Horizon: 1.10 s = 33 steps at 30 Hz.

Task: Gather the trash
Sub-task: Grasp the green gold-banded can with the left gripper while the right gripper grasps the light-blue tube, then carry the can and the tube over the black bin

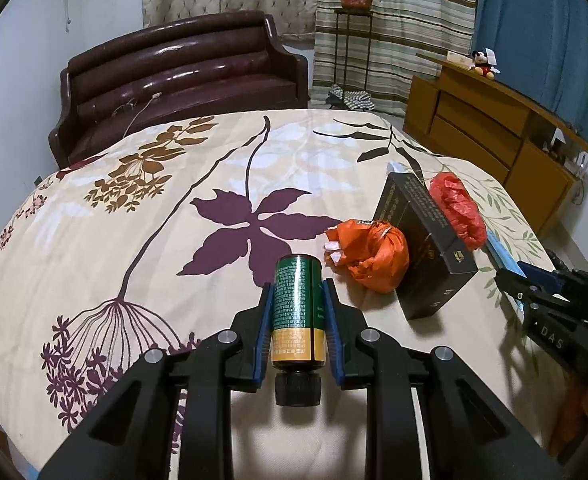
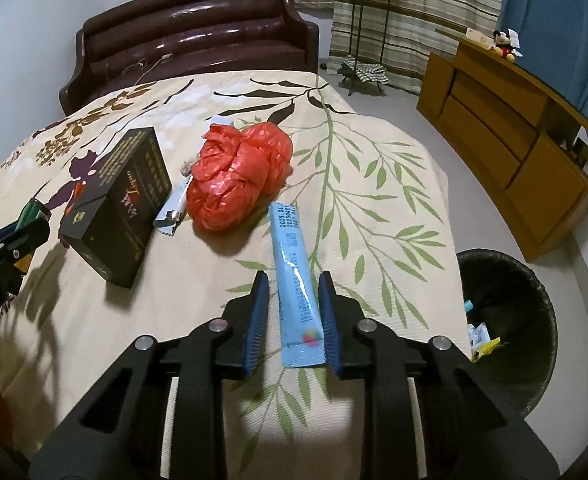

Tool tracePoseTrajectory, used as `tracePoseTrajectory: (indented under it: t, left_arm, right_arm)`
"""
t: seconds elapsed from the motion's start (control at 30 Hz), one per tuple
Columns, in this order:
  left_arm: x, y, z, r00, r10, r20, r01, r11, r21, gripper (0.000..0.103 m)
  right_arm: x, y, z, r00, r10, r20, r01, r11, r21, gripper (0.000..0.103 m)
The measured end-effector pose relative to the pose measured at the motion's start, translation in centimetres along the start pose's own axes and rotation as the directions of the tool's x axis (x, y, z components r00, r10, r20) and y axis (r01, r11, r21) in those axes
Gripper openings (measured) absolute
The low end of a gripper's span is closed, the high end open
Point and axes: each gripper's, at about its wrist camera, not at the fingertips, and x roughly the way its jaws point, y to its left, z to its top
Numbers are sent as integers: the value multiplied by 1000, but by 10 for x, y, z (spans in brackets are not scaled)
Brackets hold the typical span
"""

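My left gripper [image 1: 297, 286] is shut on a green and gold bottle [image 1: 298, 312] with a black cap, held above the bed. An orange crumpled bag [image 1: 370, 256], a black box [image 1: 422, 240] and a red crumpled bag [image 1: 456, 204] lie to its right. My right gripper [image 2: 294, 280] has its jaws around a light blue sachet [image 2: 296, 280] lying on the bed; a gap shows on the left side. The red bag [image 2: 238, 176], black box [image 2: 122, 204] and a silver wrapper [image 2: 172, 212] lie beyond it. The right gripper also shows in the left wrist view [image 1: 510, 280].
A black trash bin [image 2: 510, 320] with some litter stands on the floor right of the bed [image 2: 394, 200]. A dark sofa [image 1: 182, 76] is behind the bed, a wooden cabinet [image 2: 514, 132] at right, a plant stand [image 1: 354, 40] at the back.
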Motion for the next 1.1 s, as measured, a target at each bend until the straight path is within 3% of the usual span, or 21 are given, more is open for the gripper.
tracePoseTrajectory:
  t: [0.07, 0.63, 1.1]
  left_arm:
    - [0, 0, 0, 1000, -2, -2, 2, 1000, -1, 25]
    - [-11, -19, -4, 1000, -22, 16, 22, 1000, 8, 25]
    - [-29, -88, 2, 991, -125, 52, 120, 988, 100, 25]
  right_arm:
    - [0, 0, 0, 1000, -1, -1, 1, 1000, -3, 17]
    - [-32, -7, -10, 997, -9, 74, 8, 1000, 14, 16]
    - [-77, -64, -28, 985, -85, 148, 68, 991, 117, 16]
